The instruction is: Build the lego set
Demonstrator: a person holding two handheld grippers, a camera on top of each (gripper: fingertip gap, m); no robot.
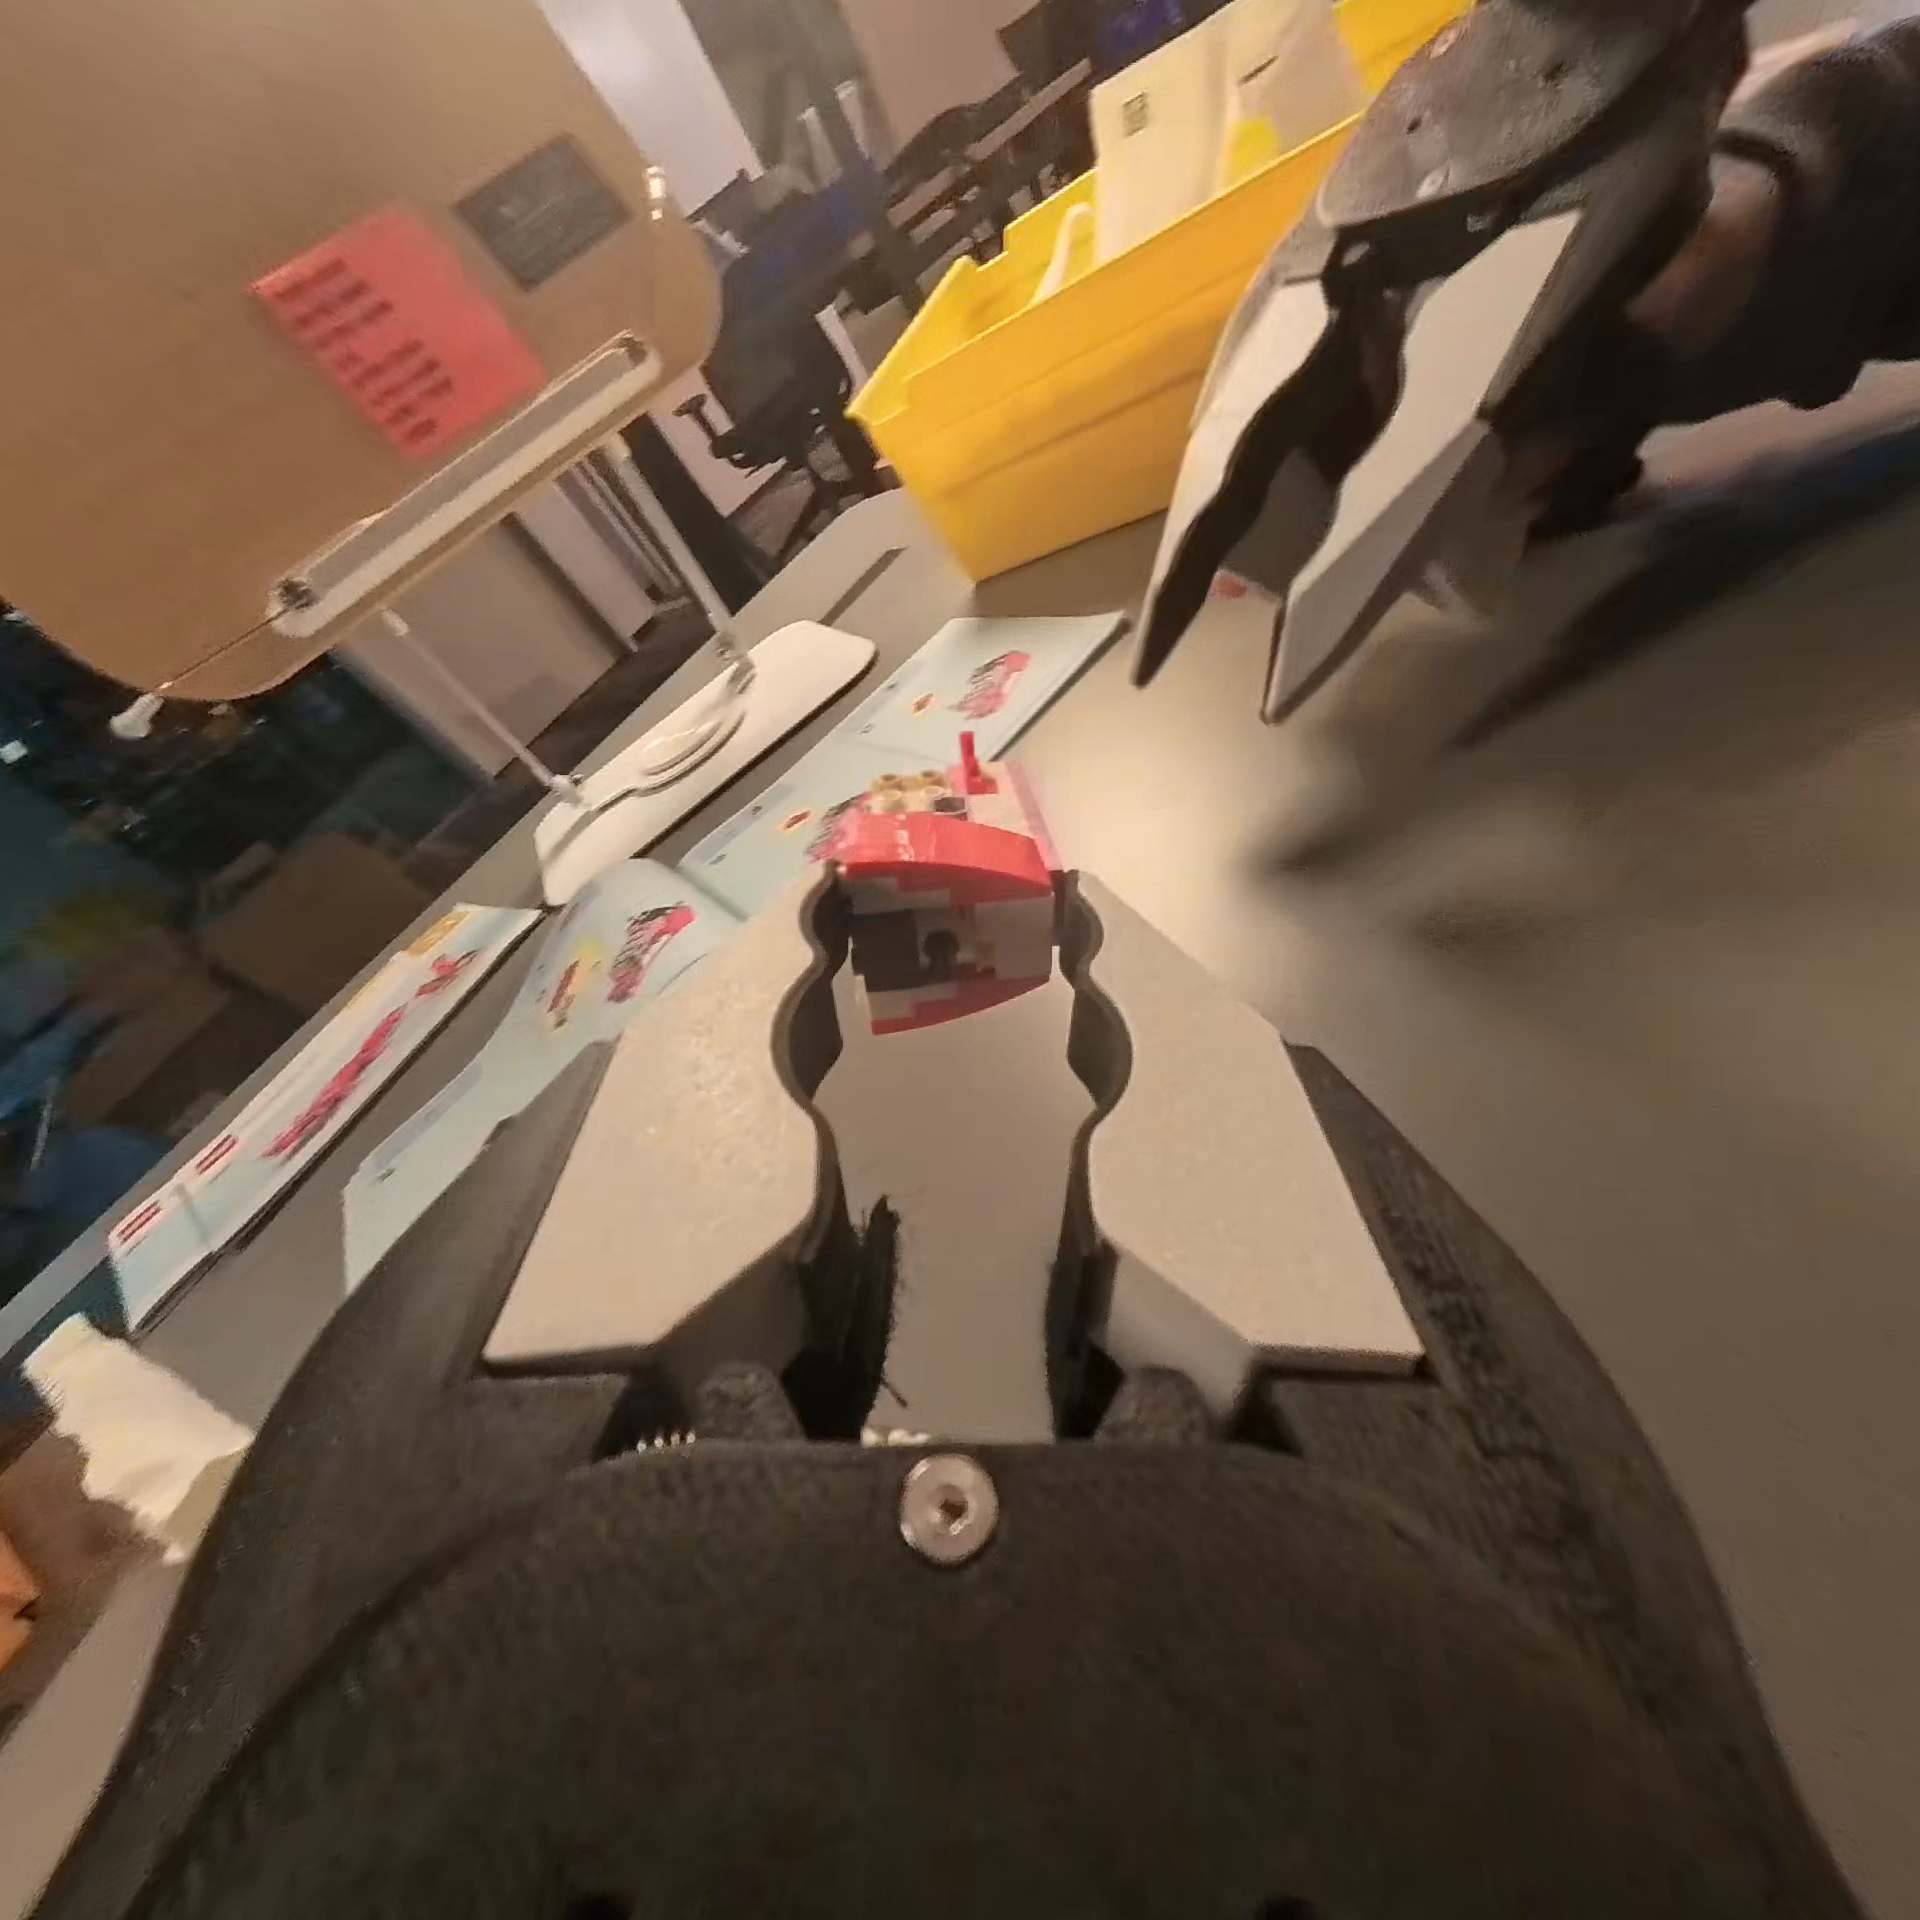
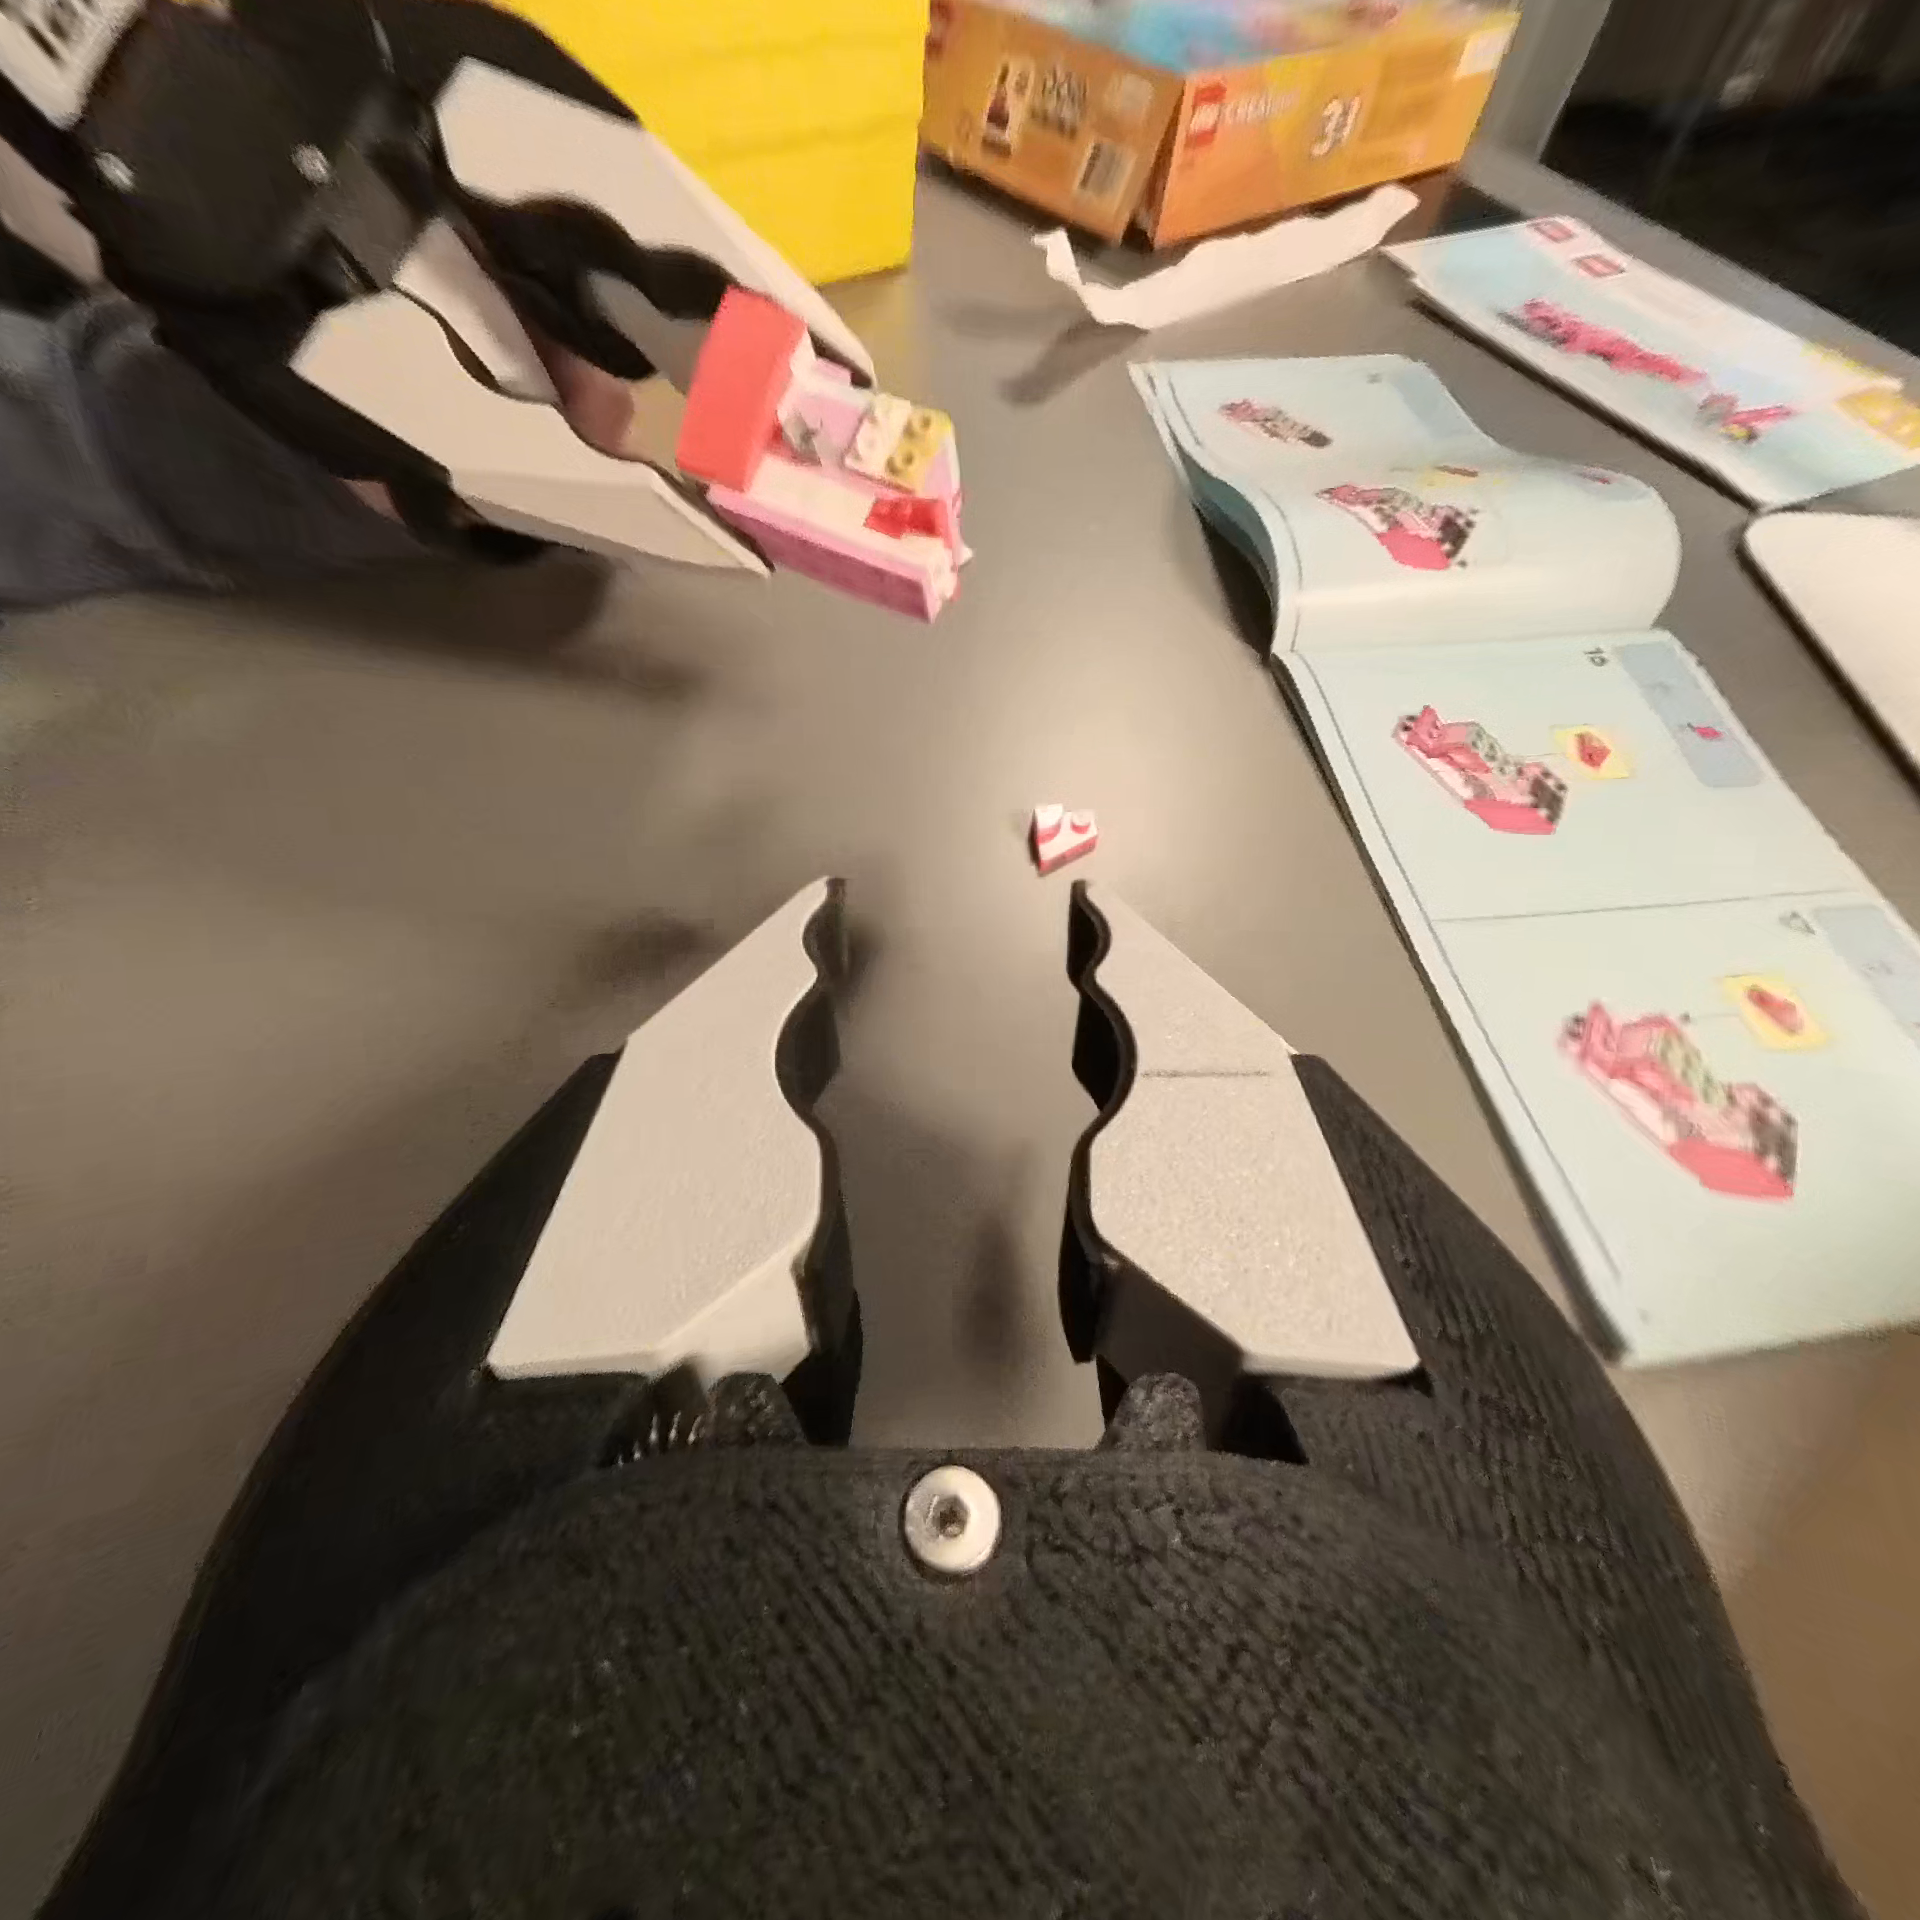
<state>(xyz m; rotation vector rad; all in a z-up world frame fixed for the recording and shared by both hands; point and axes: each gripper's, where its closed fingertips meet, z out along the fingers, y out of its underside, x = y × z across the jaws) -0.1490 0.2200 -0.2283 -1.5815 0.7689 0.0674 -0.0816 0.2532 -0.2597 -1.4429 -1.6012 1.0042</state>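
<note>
Left tongs (image 1: 951, 914) — clamped on pink-and-red brick model (image 1: 940, 920); right tongs (image 2: 956, 894) — apart, bare, near small red brick (image 2: 1062, 837) on counter (image 2: 416, 831)

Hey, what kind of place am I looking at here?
Probably an office or lab workspace used for toy-brick building: a grey table, open instruction booklets, a brick-set box, and office chairs behind.

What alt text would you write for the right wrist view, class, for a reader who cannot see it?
The open right gripper hovers over a grey table, a small red brick just beyond its fingertips. The left gripper holds a pink and red brick model aloft, open instruction booklets alongside.
</note>
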